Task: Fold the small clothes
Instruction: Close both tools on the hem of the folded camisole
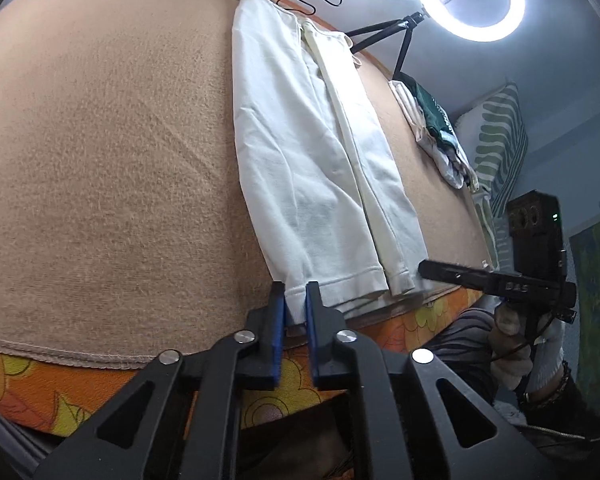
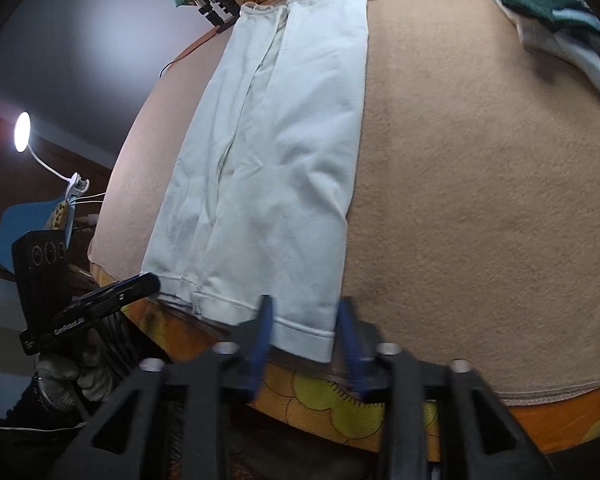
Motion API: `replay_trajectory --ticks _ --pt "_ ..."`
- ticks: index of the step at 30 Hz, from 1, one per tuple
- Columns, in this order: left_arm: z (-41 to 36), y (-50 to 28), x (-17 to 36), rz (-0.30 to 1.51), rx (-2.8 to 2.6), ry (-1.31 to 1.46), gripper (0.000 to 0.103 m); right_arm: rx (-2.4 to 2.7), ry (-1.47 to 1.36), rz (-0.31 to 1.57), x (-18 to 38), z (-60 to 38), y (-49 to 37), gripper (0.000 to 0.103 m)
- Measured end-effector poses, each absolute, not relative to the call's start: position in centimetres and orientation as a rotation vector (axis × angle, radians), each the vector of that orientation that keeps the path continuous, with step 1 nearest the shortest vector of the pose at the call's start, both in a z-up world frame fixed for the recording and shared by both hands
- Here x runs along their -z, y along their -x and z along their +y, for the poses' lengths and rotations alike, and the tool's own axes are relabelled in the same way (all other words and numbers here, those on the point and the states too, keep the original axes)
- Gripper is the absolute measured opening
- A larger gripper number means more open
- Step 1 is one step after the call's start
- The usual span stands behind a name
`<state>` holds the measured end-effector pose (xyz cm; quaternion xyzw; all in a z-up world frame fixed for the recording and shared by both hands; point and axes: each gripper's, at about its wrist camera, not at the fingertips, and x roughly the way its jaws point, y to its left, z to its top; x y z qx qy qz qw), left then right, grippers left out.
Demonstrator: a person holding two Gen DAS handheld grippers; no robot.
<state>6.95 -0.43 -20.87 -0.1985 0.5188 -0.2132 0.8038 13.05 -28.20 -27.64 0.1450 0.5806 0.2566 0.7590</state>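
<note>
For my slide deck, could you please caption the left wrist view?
Left gripper pinches the near hem corner of a white garment lying lengthwise on a tan blanket.

Black angular left gripper [image 1: 296,292] and right gripper [image 2: 305,312] carry blue-padded jaws, silver screws, grey-gloved hand [image 2: 66,376].

White garment [image 1: 308,152] flat on tan blanket [image 1: 100,160]; left gripper [image 1: 295,300] jaws pinching its hem corner
</note>
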Motion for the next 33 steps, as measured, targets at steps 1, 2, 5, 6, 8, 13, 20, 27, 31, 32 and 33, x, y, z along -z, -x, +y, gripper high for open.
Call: replay_trajectory --ticks 1,2,5,6,8,13,20,27,31,32,33 --pt "-0.4 -6.9 20.8 1.106 0.461 0.431 0.004 -0.562 -0.344 1.268 27.8 -28.4 -13.1 0.006" --pt "-0.3 -6.7 20.7 1.101 0.466 0.435 0.004 -0.572 -0.362 1.271 27.8 -28.5 -13.0 0.004" --pt "-0.1 -6.1 19.8 1.078 0.48 0.443 0.004 -0.599 -0.403 1.243 27.1 -29.1 -12.4 0.002" --pt "-0.1 -6.1 19.8 1.075 0.483 0.443 0.004 -0.601 -0.403 1.24 27.1 -29.3 -12.3 0.002" --pt "-0.1 -6.1 19.9 1.078 0.481 0.433 0.004 -0.599 -0.411 1.255 27.6 -29.3 -12.3 0.002" --pt "0.1 -5.6 19.6 1.073 0.479 0.462 0.004 -0.615 -0.432 1.241 26.8 -29.7 -11.7 0.001" --pt "-0.3 -6.3 17.1 1.025 0.506 0.437 0.003 -0.673 -0.56 1.24 26.0 -31.3 -12.9 0.001" --pt "-0.4 -8.9 14.5 0.961 0.524 0.418 0.003 -0.703 -0.642 1.189 24.5 -31.8 -15.1 0.001" --pt "-0.1 -10.8 13.6 0.934 0.519 0.418 0.003 -0.701 -0.66 1.149 23.4 -32.1 -17.2 0.001" --pt "-0.2 -11.4 13.4 0.927 0.519 0.413 0.003 -0.696 -0.663 1.143 23.2 -32.2 -17.9 0.001" --pt "-0.2 -11.8 13.3 0.921 0.517 0.406 0.003 -0.694 -0.668 1.141 23.1 -32.3 -18.5 0.001"
